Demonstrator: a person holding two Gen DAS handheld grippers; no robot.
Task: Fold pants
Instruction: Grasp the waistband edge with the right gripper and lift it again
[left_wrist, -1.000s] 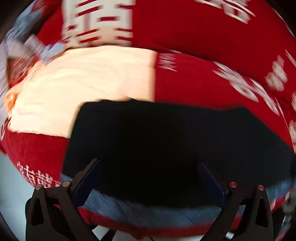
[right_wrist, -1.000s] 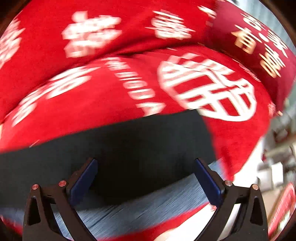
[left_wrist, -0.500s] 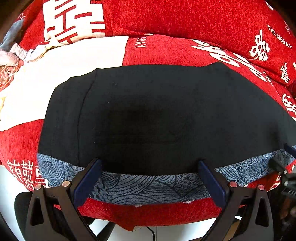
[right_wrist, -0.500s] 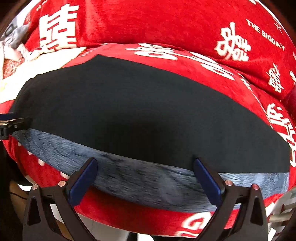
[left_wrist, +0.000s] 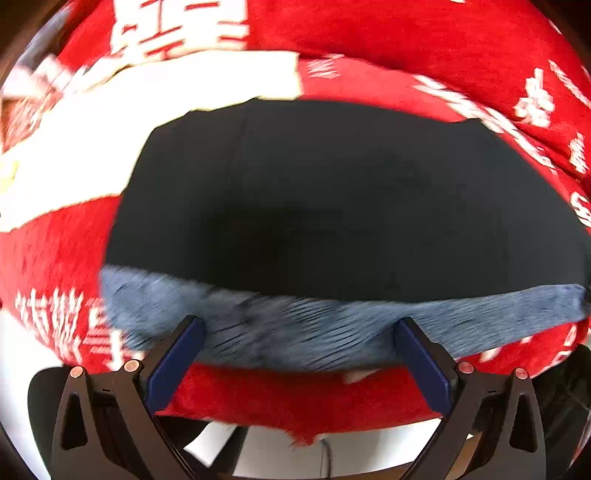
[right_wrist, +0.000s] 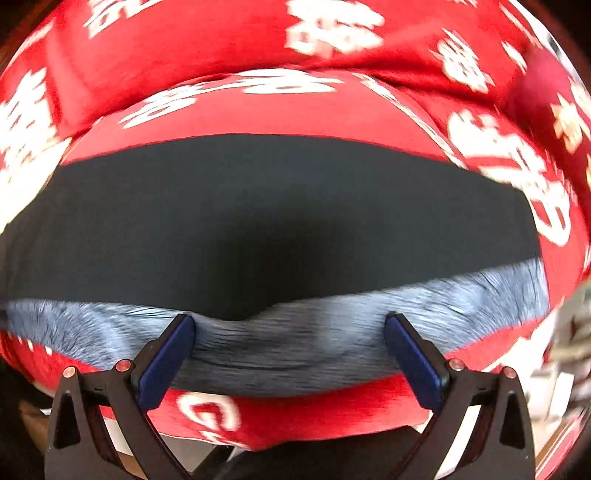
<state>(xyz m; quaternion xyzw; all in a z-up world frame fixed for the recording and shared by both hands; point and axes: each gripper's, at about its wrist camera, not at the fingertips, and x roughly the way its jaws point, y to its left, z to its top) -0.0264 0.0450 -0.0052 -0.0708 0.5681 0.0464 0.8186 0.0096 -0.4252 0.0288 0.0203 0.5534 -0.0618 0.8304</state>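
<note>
Black pants (left_wrist: 332, 192) lie spread flat on a red cushioned seat, with a blue-grey patterned band (left_wrist: 295, 328) along their near edge. They also show in the right wrist view (right_wrist: 277, 214), band (right_wrist: 295, 350) nearest me. My left gripper (left_wrist: 299, 354) is open, its blue fingers astride the band near the pants' left end. My right gripper (right_wrist: 290, 347) is open, fingers astride the band toward the pants' right end. Neither holds cloth.
The red cover (left_wrist: 406, 44) with white characters wraps the seat and backrest. A white patch (left_wrist: 166, 99) lies left of the pants. Crumpled cloth (left_wrist: 29, 99) sits at far left. The seat's front edge (right_wrist: 295, 424) drops to a pale floor. Clutter (right_wrist: 569, 332) stands at right.
Both grippers have pulled back toward the seat's front edge; the band now sits between their fingers. Both views are blurred by motion. The pants lie as before.
</note>
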